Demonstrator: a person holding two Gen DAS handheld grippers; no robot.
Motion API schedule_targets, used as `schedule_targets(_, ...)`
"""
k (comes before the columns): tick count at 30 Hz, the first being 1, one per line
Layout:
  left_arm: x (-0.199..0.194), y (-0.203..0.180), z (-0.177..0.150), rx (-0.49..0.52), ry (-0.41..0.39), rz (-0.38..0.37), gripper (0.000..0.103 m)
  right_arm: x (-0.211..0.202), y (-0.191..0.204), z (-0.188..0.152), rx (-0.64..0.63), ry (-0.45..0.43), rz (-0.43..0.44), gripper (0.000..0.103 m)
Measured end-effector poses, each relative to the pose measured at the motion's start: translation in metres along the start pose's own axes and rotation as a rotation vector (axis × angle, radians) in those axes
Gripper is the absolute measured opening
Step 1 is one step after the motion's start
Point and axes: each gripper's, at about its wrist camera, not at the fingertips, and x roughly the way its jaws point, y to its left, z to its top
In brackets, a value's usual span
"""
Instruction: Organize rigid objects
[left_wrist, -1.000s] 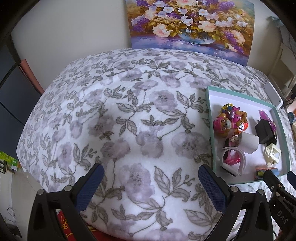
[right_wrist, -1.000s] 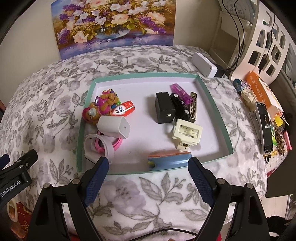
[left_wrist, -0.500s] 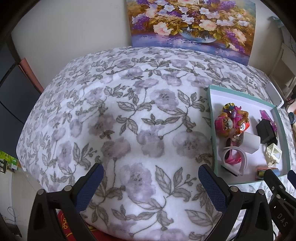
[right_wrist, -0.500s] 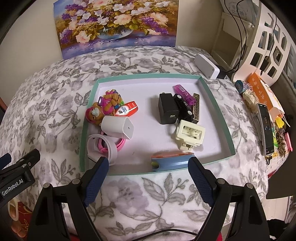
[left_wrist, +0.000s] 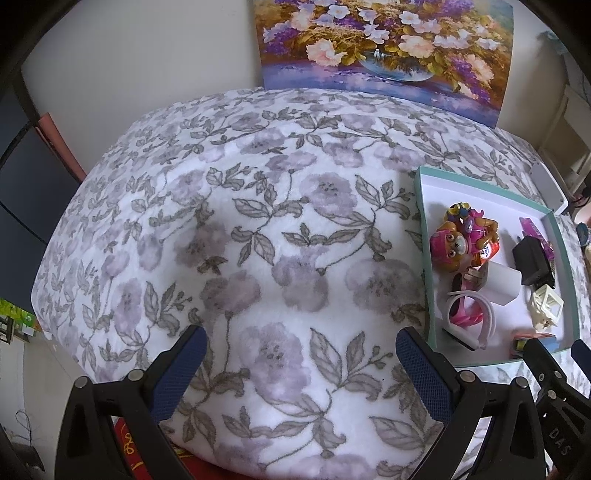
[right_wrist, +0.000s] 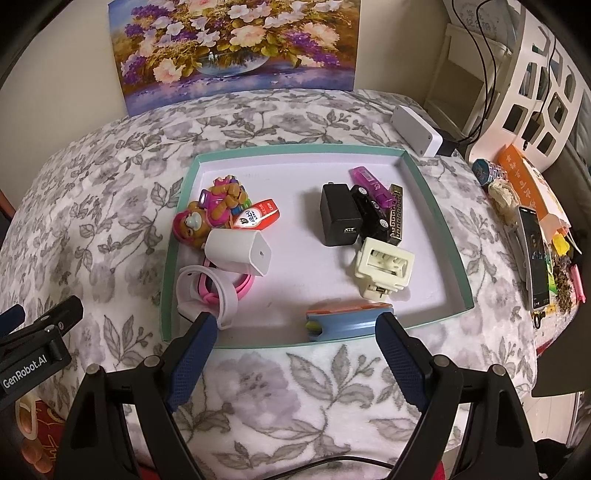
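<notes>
Your teal tray (right_wrist: 439, 218) at frame centre holds a toy pup (right_wrist: 207, 210), chargers and clips (all loose); floral blanket (right_wrist: 110, 192) beneath. Both your left gripper (left_wrist: 299, 369) and right gripper (right_wrist: 295, 354) are spread apart, empty.

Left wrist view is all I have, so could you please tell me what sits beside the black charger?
Observer: A black toy car lies against the charger, on its right.
Operator: Thank you. Is anything on the bed right of the tray?
Observer: A phone lies there among clutter, apart from the tray.
Operator: Is the right gripper holding anything?
Observer: No, the right gripper is open and empty, at the tray's front rim.
</notes>
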Motion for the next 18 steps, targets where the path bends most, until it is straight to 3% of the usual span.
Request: schedule_targets(18,0.0034,-0.0004,0.0005,-0.002,0.021,-0.011,0.103,0.002,-0.0001,0.0,0.003,0.009,0.002,0.088)
